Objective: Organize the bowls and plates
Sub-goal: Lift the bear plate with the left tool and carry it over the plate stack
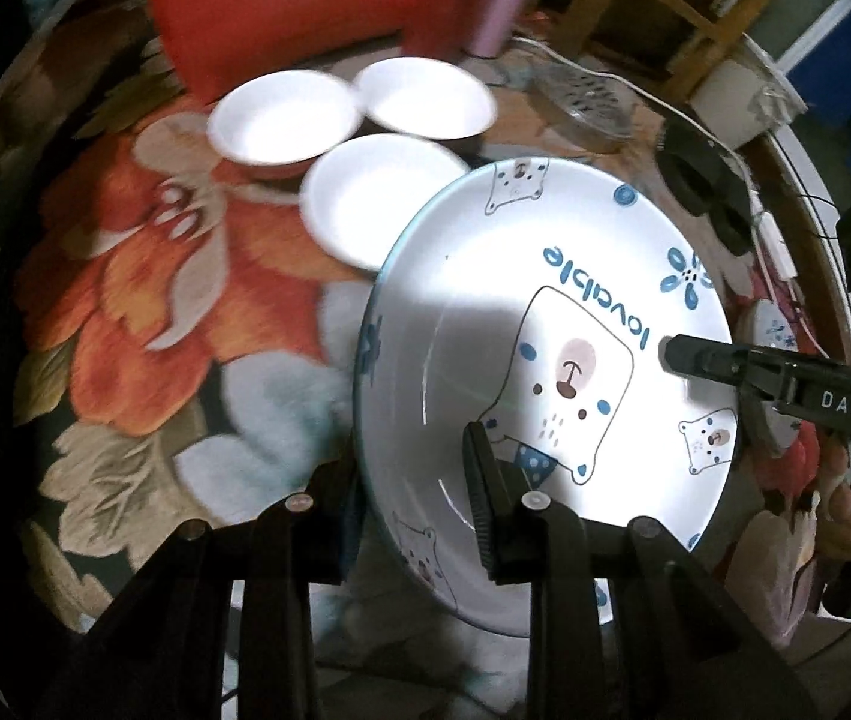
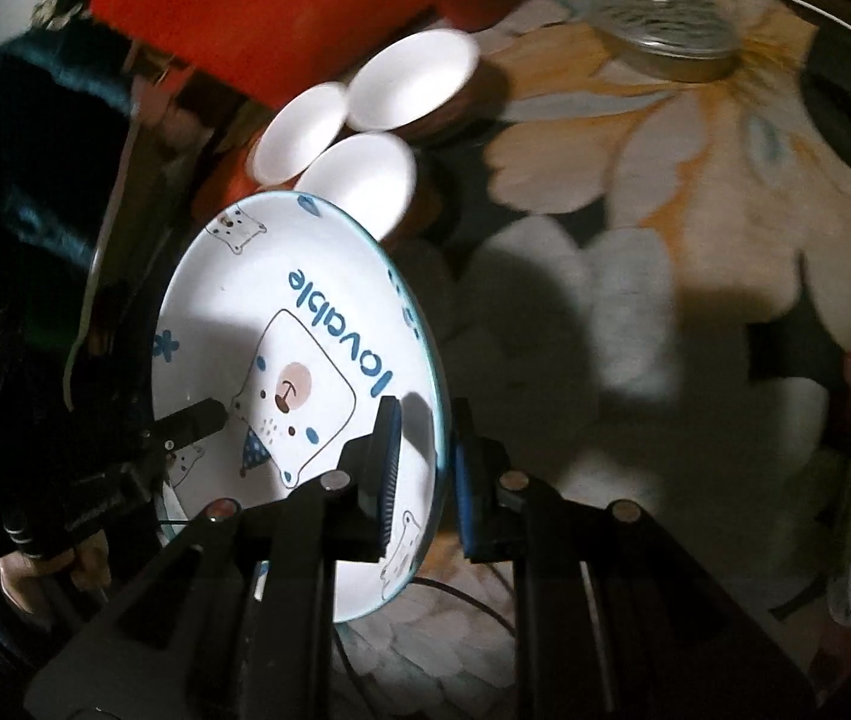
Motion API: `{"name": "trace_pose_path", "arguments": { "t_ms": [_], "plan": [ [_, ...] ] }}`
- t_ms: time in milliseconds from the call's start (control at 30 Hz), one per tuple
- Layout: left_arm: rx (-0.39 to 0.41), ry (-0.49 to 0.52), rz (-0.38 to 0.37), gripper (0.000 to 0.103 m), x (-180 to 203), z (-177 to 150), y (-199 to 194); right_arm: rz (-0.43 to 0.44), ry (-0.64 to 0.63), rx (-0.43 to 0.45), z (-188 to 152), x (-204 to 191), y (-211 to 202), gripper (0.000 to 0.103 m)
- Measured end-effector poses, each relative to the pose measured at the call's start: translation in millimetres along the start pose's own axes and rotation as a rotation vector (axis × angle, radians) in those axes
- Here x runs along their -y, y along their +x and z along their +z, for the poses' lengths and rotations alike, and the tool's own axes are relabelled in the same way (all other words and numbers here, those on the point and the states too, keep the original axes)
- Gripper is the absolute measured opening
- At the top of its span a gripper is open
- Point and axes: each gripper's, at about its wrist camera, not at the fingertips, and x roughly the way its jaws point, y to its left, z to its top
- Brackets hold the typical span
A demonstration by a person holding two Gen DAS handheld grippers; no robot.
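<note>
We clamp both the left hand-held gripper (image 1: pixel 419 480) and right hand-held gripper (image 2: pixel 425 456) on opposite rims of the bear plate (image 1: pixel 545 312), tilted clear of the desk (image 1: pixel 125 300) for balance, three white bowls (image 1: pixel 281 120) grouped at 11 o'clock.

Counter (image 1: pixel 143 276) w/ big floral cloth, orange & pale blooms. Three white bowls (image 1: pixel 284 117) clustered on it, touching. Red box (image 1: pixel 281 6) just behind bowls; pink tumbler (image 1: pixel 494 12) & clear glass lid (image 1: pixel 584 99) to their right; white cable (image 1: pixel 689 120) beyond lid.
</note>
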Motion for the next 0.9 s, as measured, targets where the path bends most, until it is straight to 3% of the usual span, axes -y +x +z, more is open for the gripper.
{"name": "trace_pose_path", "arguments": {
  "t_ms": [400,900],
  "plan": [
    [0.016,0.088,-0.066,0.03,95,26,14,-0.031,0.155,0.045,-19,79,-53,0.017],
    [0.027,0.205,-0.108,0.03,200,37,34,-0.09,0.329,0.105,-58,159,-106,0.017]
  ]
}}
